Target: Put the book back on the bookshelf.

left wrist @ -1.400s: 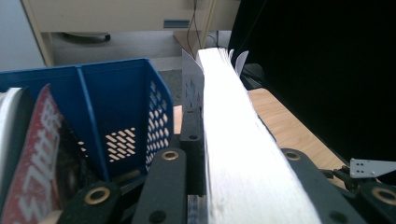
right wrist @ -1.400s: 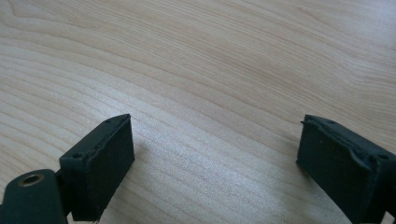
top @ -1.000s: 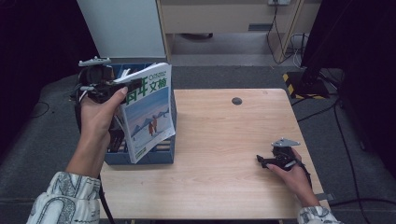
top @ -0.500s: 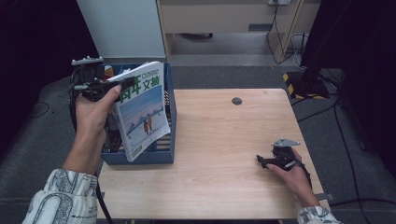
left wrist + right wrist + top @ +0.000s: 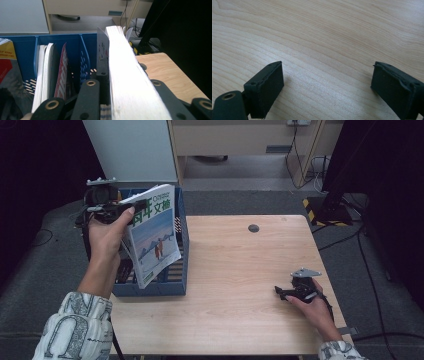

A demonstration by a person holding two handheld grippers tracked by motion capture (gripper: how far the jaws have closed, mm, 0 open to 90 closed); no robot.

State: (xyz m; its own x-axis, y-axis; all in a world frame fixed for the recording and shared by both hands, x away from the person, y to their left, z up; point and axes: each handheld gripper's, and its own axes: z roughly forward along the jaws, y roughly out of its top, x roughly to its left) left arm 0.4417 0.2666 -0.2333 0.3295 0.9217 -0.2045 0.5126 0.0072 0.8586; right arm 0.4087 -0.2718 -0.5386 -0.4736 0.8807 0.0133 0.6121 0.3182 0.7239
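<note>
High view: left gripper clamped on the top edge of a magazine, lifted and tilted above the blue file box, lower corner hanging below the claw toward the box's compartments. Left gripper view: thick white page block pinched between the two black jaws, running straight ahead from the claw; other magazines standing in the slots to the claw's left, beyond the blue dividers. Right gripper resting on the wooden table, well apart from the box; in the right gripper view, jaws spread wide with bare wood between, nothing held.

Judged from the look: moderately heavy for paper, glossy cover likely slippery, body floppy rather than stiff, so prone to sag and swing below the claw when held from one edge. Best gripped near the spine or across the full page block, as now, not on the cover sheet alone. Loose pages apt to fan open and catch on a divider when lowered into a slot. Not fragile, though corners bend easily.
</note>
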